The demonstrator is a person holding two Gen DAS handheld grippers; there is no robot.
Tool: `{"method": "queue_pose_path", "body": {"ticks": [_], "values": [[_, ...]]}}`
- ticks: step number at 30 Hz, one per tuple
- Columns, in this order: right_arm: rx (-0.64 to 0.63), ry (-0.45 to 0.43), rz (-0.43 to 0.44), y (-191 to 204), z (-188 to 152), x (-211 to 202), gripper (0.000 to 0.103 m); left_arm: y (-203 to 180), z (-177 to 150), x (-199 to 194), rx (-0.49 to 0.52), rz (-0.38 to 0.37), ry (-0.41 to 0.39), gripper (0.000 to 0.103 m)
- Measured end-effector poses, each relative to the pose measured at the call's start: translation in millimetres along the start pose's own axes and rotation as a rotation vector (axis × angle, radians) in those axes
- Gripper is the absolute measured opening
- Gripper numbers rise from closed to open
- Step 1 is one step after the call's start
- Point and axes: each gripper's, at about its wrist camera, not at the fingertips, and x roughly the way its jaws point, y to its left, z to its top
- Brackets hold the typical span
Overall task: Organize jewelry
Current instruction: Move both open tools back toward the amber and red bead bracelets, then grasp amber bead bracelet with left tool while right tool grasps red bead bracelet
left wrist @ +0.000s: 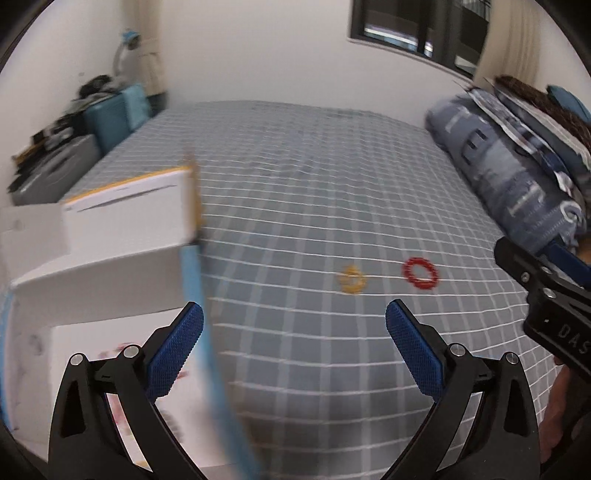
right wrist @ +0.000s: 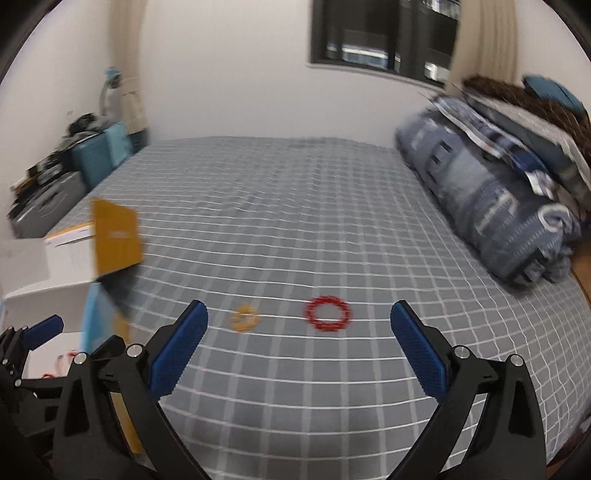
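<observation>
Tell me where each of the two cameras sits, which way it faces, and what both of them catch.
Left wrist: rides the left claw, aimed forward and down across the checked bed; its own open blue fingers frame the view, white box at left, right claw's black frame at the right edge.
Right wrist: rides the right claw, same heading; open fingers, left claw's finger at lower left.
Shared: red ring, yellow ring, folded duvet, window.
</observation>
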Motion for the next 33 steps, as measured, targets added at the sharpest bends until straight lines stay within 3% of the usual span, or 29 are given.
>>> {"method": "queue_pose_path", "body": {"ticks": [7,13,18,28,33], "values": [[0.04,0.067,-0.059,-57,-10,78,0.095,-68,4,82,0.047,-0.059,0.069,0.097],[0.044,0.139,-0.072,-83,-21,144,0.095,-90,6,156,0.07,-0.031,0.124,0.097],[0.038,0.185,-0.064,-84,-26,185,0.095,-86,8,200,0.063,-0.004,0.163,0.097],[0.045,0.232,-0.045,-74,-31,228,0.095,-80,8,244,0.073,0.018,0.184,0.096],[0.045,0.249,-0.043,-70,-33,240,0.086,-82,7,248,0.081,0.01,0.179,0.092]]}}
